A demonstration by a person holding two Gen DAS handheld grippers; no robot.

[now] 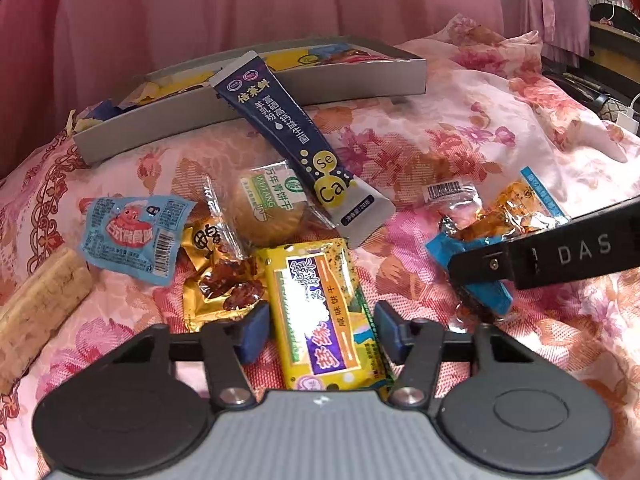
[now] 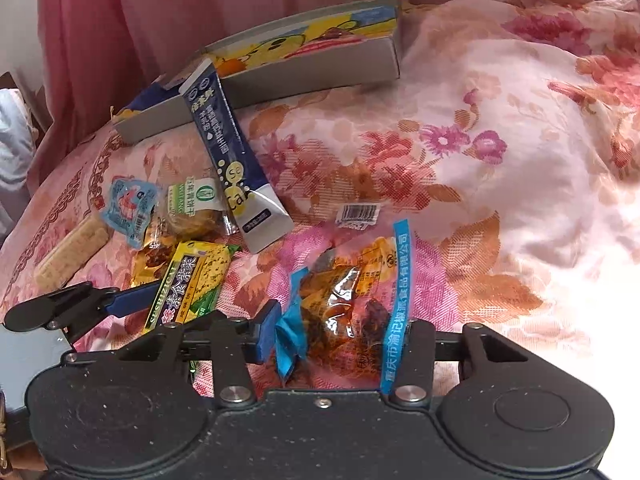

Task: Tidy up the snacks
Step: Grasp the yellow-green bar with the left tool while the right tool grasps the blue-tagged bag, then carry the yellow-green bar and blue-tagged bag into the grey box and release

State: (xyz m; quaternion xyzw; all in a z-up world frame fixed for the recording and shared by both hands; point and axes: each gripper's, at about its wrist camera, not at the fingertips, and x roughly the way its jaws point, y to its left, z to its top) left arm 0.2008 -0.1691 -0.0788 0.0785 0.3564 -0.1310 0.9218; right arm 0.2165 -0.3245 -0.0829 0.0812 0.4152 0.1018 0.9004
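Between the left gripper's (image 1: 322, 330) spread-apart fingers lies a yellow cracker packet (image 1: 320, 312), long axis pointing straight ahead, while the right gripper (image 2: 340, 334) likewise straddles, unclamped, a blue-edged snack pouch (image 2: 348, 300).

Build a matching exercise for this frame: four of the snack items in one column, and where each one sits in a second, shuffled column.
Things:
1. yellow rectangular biscuit pack
2. dark navy stick sachet
3. clear packet with blue edges
4. small light-blue pouch

Places:
A. leaning on the grey cardboard box
B. between the fingers of the right tool
C. lying on the floral bedspread, left of the pile
D. between the fingers of the left tool

Pairs: 1-D, 2-A, 3-B, 4-C
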